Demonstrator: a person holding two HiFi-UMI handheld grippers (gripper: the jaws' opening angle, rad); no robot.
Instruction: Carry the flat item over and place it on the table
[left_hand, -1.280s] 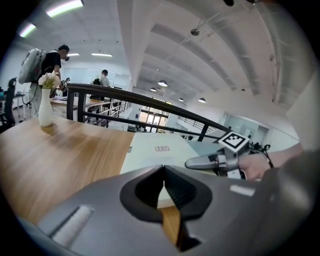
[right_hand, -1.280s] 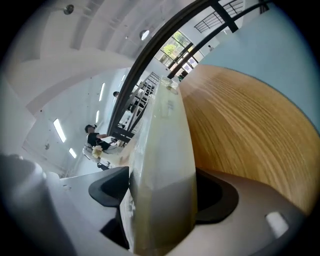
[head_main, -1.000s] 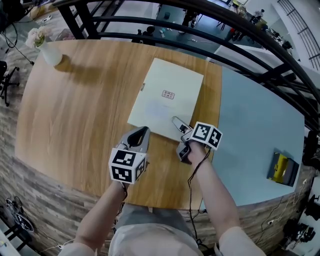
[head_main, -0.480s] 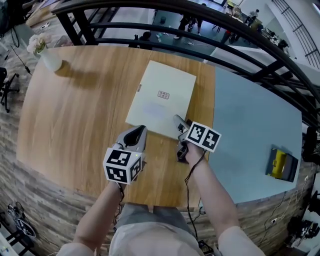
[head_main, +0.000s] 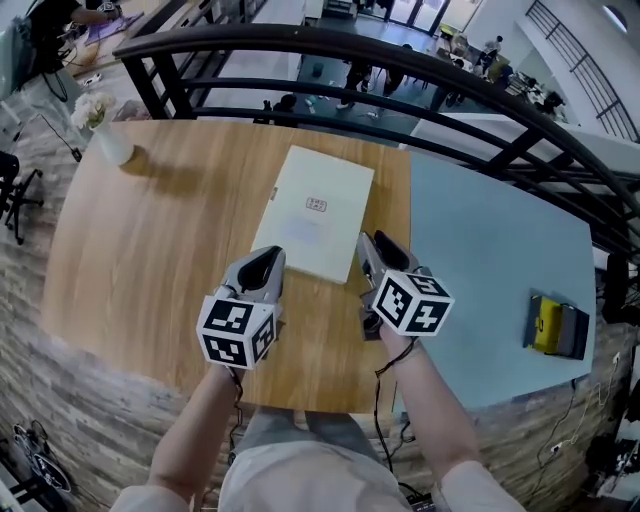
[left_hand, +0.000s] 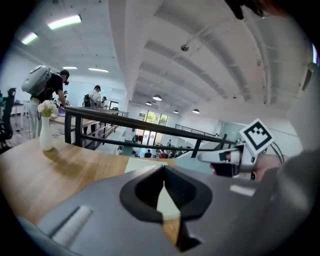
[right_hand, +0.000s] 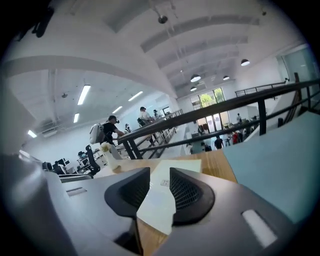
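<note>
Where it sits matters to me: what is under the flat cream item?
The flat item lies on the wooden table, bare wood showing round its edges. Anything directly beneath it is covered and cannot be seen.

No word, number or brand can be read in any view. The cream flat item (head_main: 318, 226) carries a small rectangular label (head_main: 316, 204) near its middle, but the dark marks on it are too small to make out. The left gripper (head_main: 267, 260) and the right gripper (head_main: 369, 248), at the item's near edge, bear black-and-white square marker patterns on their cubes, which are codes rather than letters.
</note>
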